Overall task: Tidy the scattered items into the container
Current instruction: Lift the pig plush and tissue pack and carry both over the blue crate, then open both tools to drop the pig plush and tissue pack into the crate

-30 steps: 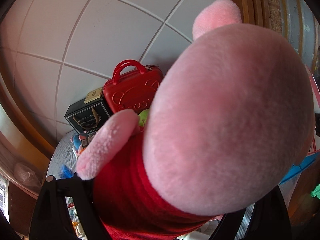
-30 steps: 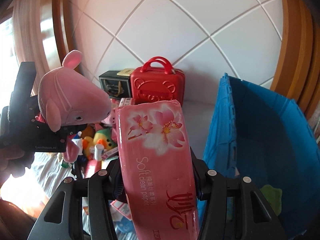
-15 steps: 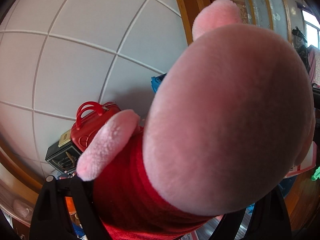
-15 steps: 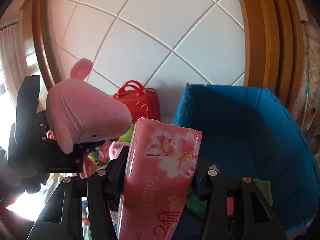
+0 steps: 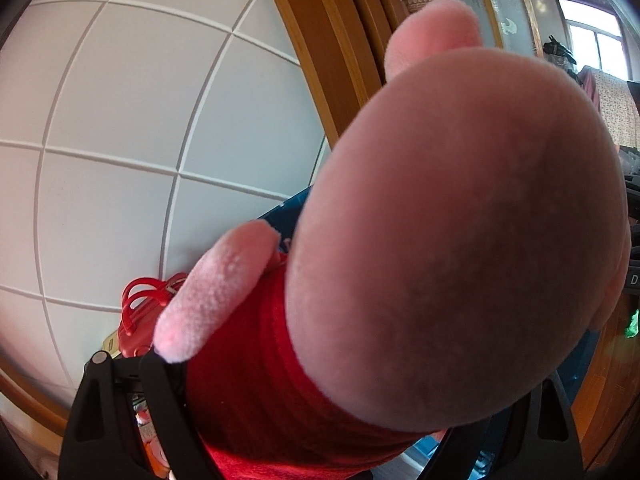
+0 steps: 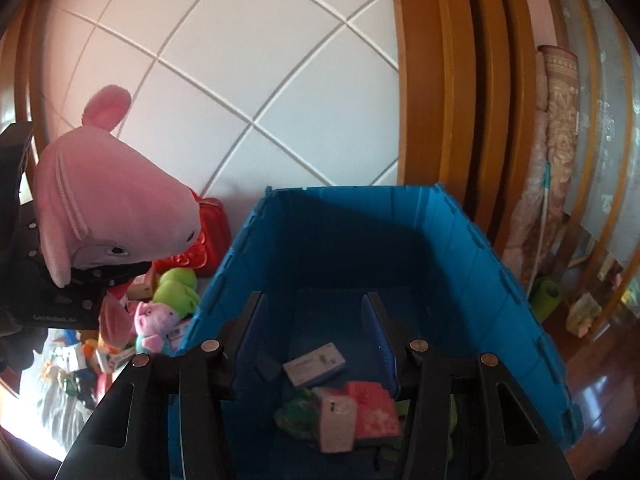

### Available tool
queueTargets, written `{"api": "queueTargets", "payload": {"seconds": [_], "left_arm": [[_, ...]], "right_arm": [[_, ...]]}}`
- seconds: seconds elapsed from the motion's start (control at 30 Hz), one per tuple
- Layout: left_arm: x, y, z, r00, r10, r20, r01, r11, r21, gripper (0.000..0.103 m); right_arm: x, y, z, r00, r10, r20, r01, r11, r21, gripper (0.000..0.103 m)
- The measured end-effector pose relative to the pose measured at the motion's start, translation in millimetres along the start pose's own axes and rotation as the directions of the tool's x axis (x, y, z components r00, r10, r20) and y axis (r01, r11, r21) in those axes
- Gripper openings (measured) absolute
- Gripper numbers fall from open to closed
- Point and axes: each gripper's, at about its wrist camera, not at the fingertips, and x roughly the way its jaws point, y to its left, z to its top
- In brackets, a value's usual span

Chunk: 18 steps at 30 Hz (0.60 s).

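Above the blue plastic crate [image 6: 460,240], your right gripper [image 6: 316,336] hangs released, jaws just narrowing, nothing between them; your left gripper [image 6: 100,276] clenches the pink plush pig in a red dress [image 5: 460,240].

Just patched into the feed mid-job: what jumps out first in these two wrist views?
The big pink pig plush in a red dress fills the left wrist view, clamped in the left gripper and held left of the bin. The blue bin dominates the right wrist view, with the pink tissue pack lying among items on its floor below the empty, open right gripper.
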Motion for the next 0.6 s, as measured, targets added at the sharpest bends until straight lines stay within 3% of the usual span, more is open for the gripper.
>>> {"api": "queueTargets", "payload": {"seconds": [0.27, 0.33, 0.4, 0.47, 0.6], "left_arm": [[22, -33, 30, 0.998, -0.055, 0.008, 0.055, 0.997, 0.06, 0.09], [30, -37, 36, 0.996, -0.085, -0.009, 0.085, 0.995, 0.055, 0.094], [37, -38, 42, 0.993, -0.114, -0.028, 0.115, 0.993, 0.037, 0.095], [40, -38, 47, 0.992, -0.122, -0.025, 0.123, 0.992, 0.018, 0.095], [50, -20, 47, 0.988, -0.155, -0.023, 0.154, 0.987, -0.036, 0.1]], "right_arm": [[-3, -16, -9, 1.0, -0.022, -0.006, 0.022, 1.0, 0.02, 0.049], [0, -21, -12, 1.0, -0.03, -0.007, 0.031, 0.999, 0.033, 0.051], [1, -26, -15, 0.999, -0.037, -0.014, 0.038, 0.998, 0.045, 0.059], [4, -32, -18, 0.999, -0.036, -0.02, 0.037, 0.998, 0.054, 0.09], [4, -38, -22, 0.999, -0.041, -0.018, 0.042, 0.997, 0.063, 0.097]]}}
